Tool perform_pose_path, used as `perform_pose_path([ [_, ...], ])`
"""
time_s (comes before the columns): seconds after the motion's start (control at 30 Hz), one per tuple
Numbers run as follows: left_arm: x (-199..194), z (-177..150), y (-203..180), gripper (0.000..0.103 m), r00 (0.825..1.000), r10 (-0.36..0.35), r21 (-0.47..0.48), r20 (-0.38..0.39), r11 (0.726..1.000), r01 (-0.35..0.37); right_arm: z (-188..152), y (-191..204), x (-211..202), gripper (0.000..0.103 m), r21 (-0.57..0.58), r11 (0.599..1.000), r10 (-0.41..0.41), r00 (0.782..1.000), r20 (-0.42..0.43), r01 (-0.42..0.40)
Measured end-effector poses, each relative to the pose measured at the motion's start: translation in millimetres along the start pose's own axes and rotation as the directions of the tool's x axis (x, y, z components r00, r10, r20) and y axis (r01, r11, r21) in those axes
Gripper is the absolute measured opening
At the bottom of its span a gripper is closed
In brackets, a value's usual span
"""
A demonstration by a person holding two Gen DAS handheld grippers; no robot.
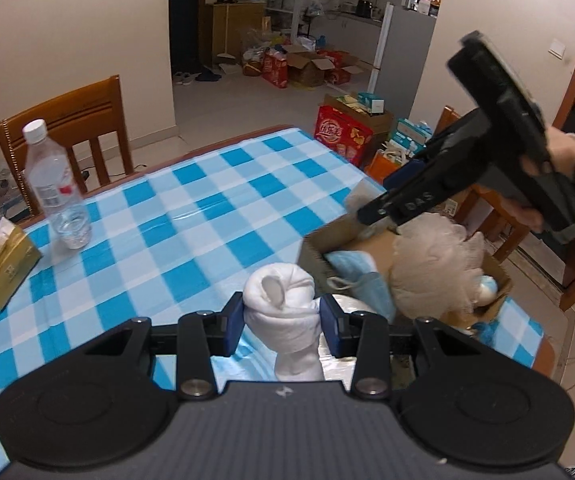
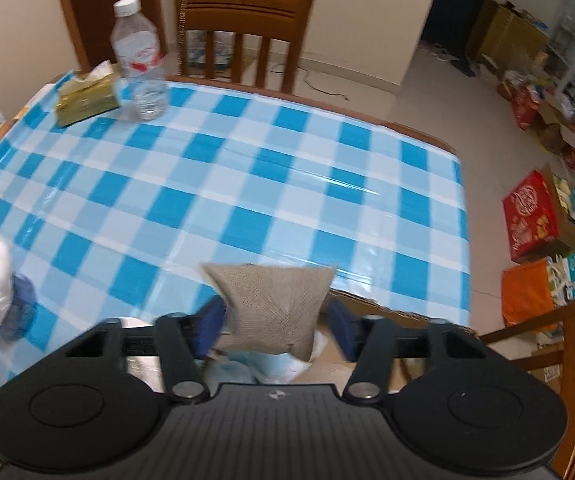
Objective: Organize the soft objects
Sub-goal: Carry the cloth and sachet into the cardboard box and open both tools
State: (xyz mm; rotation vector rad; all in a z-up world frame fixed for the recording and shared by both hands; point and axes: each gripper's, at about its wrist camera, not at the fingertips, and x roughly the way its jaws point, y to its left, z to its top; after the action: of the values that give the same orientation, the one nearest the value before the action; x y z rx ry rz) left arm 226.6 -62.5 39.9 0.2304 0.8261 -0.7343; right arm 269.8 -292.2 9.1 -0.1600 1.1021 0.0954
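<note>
Left claw [image 1: 281, 326] is clamped on a white rolled sock [image 1: 283, 312], blue pads pressed on both sides of the roll. Sock's long axis runs roughly up-down in the left wrist view: rolled head on top with the spiral end facing forward, tail hanging toward the camera and cut off by the claw body. It hangs above the near desk [image 1: 191, 216] edge, just left of a cardboard box [image 1: 319, 240]. Box sits at the desk's right edge, partly blurred; inside are a blue face mask [image 1: 357, 274] with a white loop, a beige mesh pouf [image 1: 433, 268], and something pale blue-white behind the pouf that I can't identify. Right claw [image 2: 273, 320] is part open: a tan knit pouch [image 2: 271, 304] sits between the pads, right pad clear of it with a visible gap, left pad at or near its edge, contact can't be told because of blur. Pouch is squarish, corners flared at the top, narrower lower end down, over the box; only the box's far rim [image 2: 387, 304] and some pale blue and white contents show under it, rest hidden by the claw body. In the left view the right claw's tips are hidden behind the pouf, and a hand [image 1: 543, 184] with a pale sleeve grips its handle. Far desk corner: water bottle [image 1: 53, 184] upright, gold tissue pack [image 1: 1, 266] beside it. Blue-white checked cloth [image 2: 247, 184] covers the desk.
</note>
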Motion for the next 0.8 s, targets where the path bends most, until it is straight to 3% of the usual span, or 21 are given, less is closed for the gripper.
perform_pose_path([
  [0.07, 2, 1, -11, 0.039, 1.0, -0.004, 0.001, -0.001, 1.0, 0.004, -7, -10, 1, 0.081, 0.025, 1.0, 0.008, 1.0, 0.006, -0.008],
  [0.23, 5, 1, -40, 0.039, 1.0, 0.005, 0.015, -0.005, 1.0, -0.005, -23, -22, -6, 0.091, 0.028, 0.999, 0.029, 0.999, 0.027, -0.03],
  [0.4, 7, 1, -71, 0.039, 1.0, -0.006, 0.038, -0.013, 0.999, 0.006, -39, -30, -22, 0.094, 0.017, 0.997, 0.069, 0.996, 0.056, -0.071],
  [0.6, 19, 2, -120, 0.041, 0.997, -0.071, 0.084, -0.043, 0.994, 0.074, -53, -43, -38, 0.095, 0.015, 0.995, 0.094, 0.992, 0.09, -0.096],
  [0.7, 33, 3, -143, 0.06, 0.994, -0.092, 0.106, -0.06, 0.99, 0.098, -61, -51, -44, 0.098, 0.027, 0.994, 0.099, 0.989, 0.111, -0.102],
  [0.73, 37, 3, -148, 0.078, 0.994, -0.092, 0.111, -0.062, 0.989, 0.098, -63, -53, -46, 0.099, 0.031, 0.994, 0.096, 0.988, 0.118, -0.101],
  [0.77, 42, 2, -154, 0.089, 0.994, -0.093, 0.117, -0.059, 0.988, 0.099, -65, -54, -47, 0.099, 0.035, 0.995, 0.093, 0.988, 0.125, -0.098],
  [0.8, 47, 1, -159, 0.092, 0.995, -0.085, 0.121, -0.053, 0.988, 0.091, -67, -55, -48, 0.1, 0.036, 0.995, 0.089, 0.987, 0.133, -0.095],
])
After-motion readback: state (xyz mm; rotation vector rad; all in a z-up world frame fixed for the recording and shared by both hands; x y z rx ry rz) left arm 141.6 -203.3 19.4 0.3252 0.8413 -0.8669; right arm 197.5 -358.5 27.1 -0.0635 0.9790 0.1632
